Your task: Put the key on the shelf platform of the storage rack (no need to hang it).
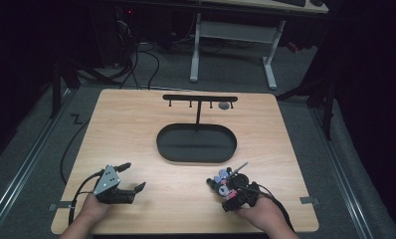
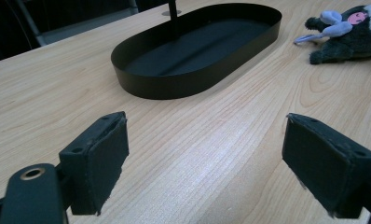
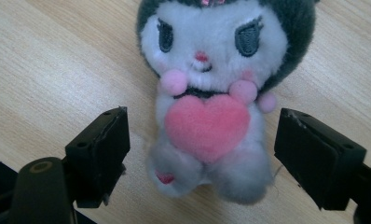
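A small plush toy (image 3: 211, 70) with a white face, dark hood and pink heart lies face up on the wooden table (image 1: 136, 124) at the front right. My right gripper (image 3: 202, 158) is open and straddles its lower body, the pads (image 3: 99, 154) standing just off its sides. In the high view the right gripper (image 1: 227, 186) is over the plush toy (image 1: 220, 178). My left gripper (image 1: 135, 175) rests at the front left, open and empty. Its own view shows the left gripper (image 2: 204, 163) low over bare wood, with the plush toy (image 2: 346, 35) far to the right.
A black oval tray (image 1: 161, 149) sits at the table's middle, with a black T-shaped hook rack (image 1: 200, 98) rising from its far side. A small grey object (image 1: 225, 105) is by the rack's right end. The tray (image 2: 174, 86) lies ahead of the left gripper. A desk frame (image 1: 231, 35) stands beyond the table.
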